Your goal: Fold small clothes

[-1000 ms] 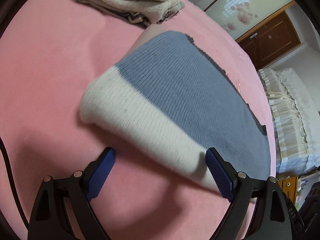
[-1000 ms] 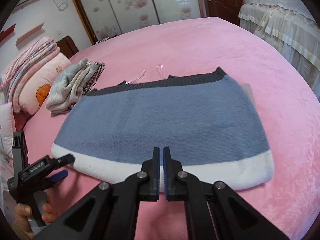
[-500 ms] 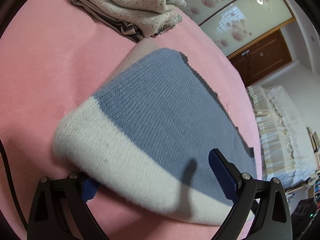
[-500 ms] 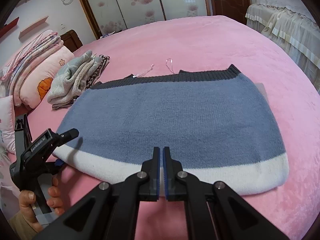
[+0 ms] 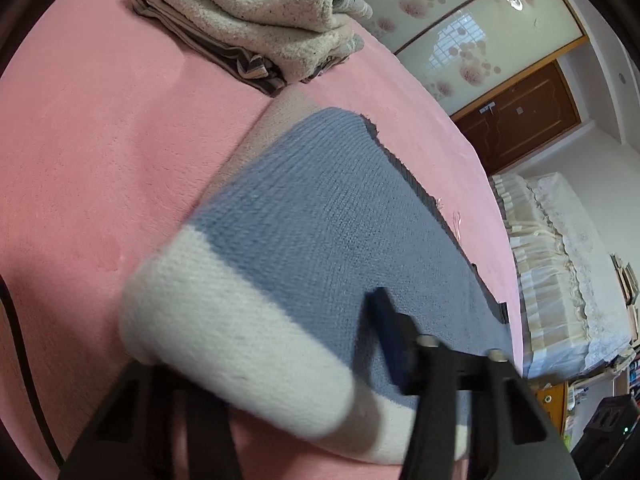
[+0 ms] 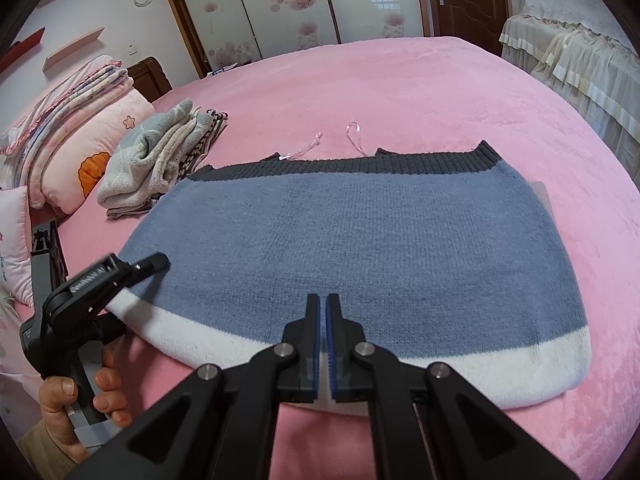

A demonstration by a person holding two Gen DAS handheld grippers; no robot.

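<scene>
A blue knit sweater [image 6: 360, 240] lies flat on a pink bed [image 6: 400, 88], with its white hem nearest the cameras and its dark grey ribbed edge on the far side. In the right wrist view, bare pink cover shows on the far side and to the right of the sweater. Near the sweater's far left corner sits a pile of folded clothes [image 6: 160, 156], and pillows [image 6: 80, 152] lie further left.

The right gripper [image 6: 323, 344] sits over the middle of the near hem. Its jaws are almost together with only a thin slit between them; I cannot tell whether any cloth is caught in the slit.

The left gripper [image 6: 132, 276], held in a hand [image 6: 80, 400], is at the sweater's near left corner. In the left wrist view the corner of the white hem bulges up between the jaws: one finger [image 5: 390, 340] lies on top of the knit and the other is hidden underneath, so the gripper is clamped on the sweater. Pink cover lies bare to the left of that corner.

Half a second ago the left jaws were wide apart around the hem; they have since closed on it. The right gripper is as before, and the sweater has not moved.
</scene>
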